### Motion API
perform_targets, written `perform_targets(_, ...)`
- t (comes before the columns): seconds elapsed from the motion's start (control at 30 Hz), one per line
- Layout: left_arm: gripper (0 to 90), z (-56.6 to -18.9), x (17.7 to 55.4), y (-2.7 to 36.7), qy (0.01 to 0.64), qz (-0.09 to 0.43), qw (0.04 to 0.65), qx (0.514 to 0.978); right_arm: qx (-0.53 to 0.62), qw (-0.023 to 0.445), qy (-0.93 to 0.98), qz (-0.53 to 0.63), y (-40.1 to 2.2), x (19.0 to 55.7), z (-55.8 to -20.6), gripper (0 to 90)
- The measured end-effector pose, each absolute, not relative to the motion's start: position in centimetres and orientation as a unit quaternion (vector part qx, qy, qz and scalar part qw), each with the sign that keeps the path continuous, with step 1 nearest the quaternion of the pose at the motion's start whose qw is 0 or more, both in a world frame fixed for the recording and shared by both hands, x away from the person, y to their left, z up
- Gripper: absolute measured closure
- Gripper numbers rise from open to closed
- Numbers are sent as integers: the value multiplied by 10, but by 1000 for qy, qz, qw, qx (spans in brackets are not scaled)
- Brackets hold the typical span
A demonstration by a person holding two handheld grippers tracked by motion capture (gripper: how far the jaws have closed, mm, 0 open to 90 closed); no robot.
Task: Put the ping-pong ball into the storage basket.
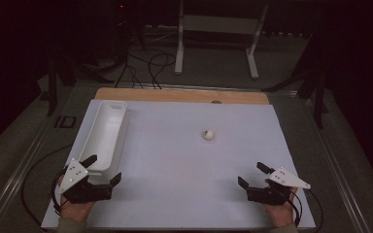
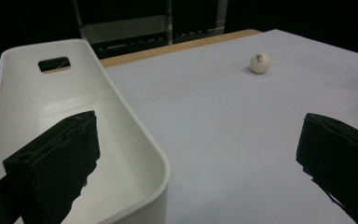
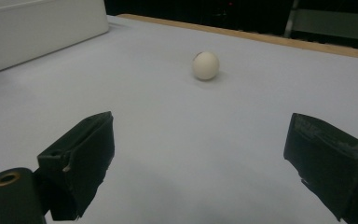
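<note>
Mid-table, small white ball sits untouched, well apart from empty white bin. Left gripper and right gripper both wide, holding nothing. Probably nothing started; pick and drop remain.

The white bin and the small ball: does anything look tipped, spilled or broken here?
Nothing stands out. The white bin stands upright and empty at the table's left side, and the small white ball rests alone on the white table, apart from both claws.
</note>
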State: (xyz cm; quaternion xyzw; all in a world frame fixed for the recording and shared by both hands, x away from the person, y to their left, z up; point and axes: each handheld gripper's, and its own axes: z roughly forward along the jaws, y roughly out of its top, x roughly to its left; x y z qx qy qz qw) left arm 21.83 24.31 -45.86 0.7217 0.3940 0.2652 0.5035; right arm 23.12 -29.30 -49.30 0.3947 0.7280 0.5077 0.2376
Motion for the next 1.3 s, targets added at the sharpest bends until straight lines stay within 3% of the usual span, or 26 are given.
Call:
perform_targets(0.43,0,-424,225,222,396,242,504,728,403,238,729,500,-295,231,-494,74)
perform_targets(1.3,0,-397,268,164,389,228,483,750,408,241,724,502,-297,229,-494,73)
